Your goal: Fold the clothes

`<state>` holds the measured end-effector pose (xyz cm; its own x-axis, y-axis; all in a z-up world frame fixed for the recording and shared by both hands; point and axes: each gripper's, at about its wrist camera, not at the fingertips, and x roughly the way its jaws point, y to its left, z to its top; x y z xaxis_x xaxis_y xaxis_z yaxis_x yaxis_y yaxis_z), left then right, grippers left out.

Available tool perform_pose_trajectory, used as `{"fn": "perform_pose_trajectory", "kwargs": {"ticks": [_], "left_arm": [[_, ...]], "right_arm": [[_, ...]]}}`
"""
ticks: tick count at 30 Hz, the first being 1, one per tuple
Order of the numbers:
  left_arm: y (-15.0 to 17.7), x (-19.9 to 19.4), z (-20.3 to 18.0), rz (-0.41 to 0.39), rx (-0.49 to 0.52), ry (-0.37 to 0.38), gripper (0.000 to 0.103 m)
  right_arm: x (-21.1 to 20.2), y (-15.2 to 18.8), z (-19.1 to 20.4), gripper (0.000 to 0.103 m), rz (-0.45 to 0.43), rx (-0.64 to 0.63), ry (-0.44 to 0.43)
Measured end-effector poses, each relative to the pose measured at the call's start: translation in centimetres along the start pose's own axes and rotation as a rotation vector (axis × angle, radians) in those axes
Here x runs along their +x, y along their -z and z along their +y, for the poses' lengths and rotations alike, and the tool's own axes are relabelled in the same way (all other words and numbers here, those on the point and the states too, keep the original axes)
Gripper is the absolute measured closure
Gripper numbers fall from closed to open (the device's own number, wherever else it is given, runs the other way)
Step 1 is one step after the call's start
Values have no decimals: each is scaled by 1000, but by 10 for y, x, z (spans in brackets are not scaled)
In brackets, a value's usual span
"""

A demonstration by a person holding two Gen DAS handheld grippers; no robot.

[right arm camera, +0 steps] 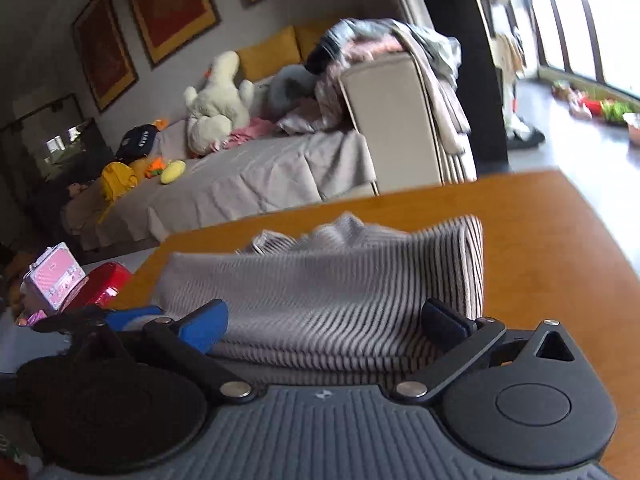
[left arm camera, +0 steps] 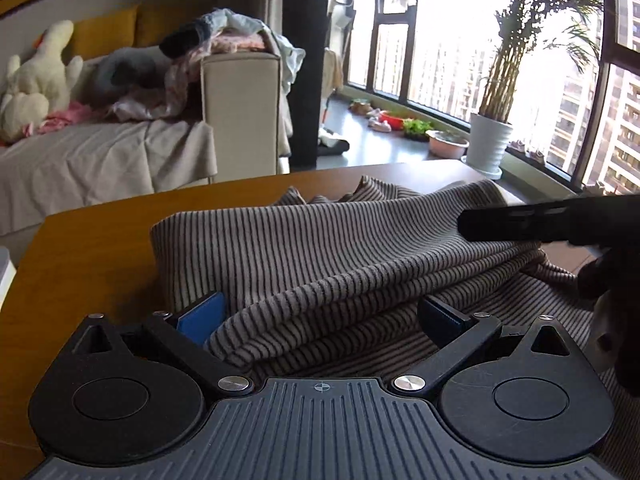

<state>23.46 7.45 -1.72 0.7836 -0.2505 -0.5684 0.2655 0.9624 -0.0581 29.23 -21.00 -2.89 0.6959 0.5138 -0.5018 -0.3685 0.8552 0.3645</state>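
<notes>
A grey garment with thin dark stripes (left arm camera: 320, 248) lies folded in layers on the wooden table (left arm camera: 88, 248). My left gripper (left arm camera: 320, 316) is open, its blue pads (left arm camera: 202, 316) spread wide on either side of the garment's near folded edge. The right gripper's dark body (left arm camera: 560, 220) shows at the right, over the cloth. In the right wrist view the same striped garment (right arm camera: 320, 292) fills the space between the wide-open pads of my right gripper (right arm camera: 324, 320), on the table (right arm camera: 552, 248). Neither gripper visibly pinches the cloth.
A sofa (left arm camera: 100, 152) with plush toys and a pile of clothes (left arm camera: 224, 40) stands behind the table. A potted plant (left arm camera: 492, 140) and bowls sit by the window. A pink case (right arm camera: 54, 276) and a red object (right arm camera: 100, 284) lie left of the table.
</notes>
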Motion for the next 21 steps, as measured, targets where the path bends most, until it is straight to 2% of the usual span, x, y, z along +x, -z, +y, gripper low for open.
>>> {"fn": "perform_pose_trajectory", "kwargs": {"ticks": [9,12,14,19,21], "left_arm": [[-8,-6,7,5,-24,31,0],[-20,-19,9,-39,-115,92,0],[-22,-20,6,-51,-116,130,0],[2,0,-7,26,11,155,0],[5,-2,-10,20,47,155,0]], "right_arm": [[-12,7,-10,0,-69,75,-60],[-12,8,-11,0,-75,88,-69],[-12,8,-11,0,-75,89,-69],[-11,8,-9,0,-71,84,-66],[-9,7,-7,0,-62,74,-57]]}}
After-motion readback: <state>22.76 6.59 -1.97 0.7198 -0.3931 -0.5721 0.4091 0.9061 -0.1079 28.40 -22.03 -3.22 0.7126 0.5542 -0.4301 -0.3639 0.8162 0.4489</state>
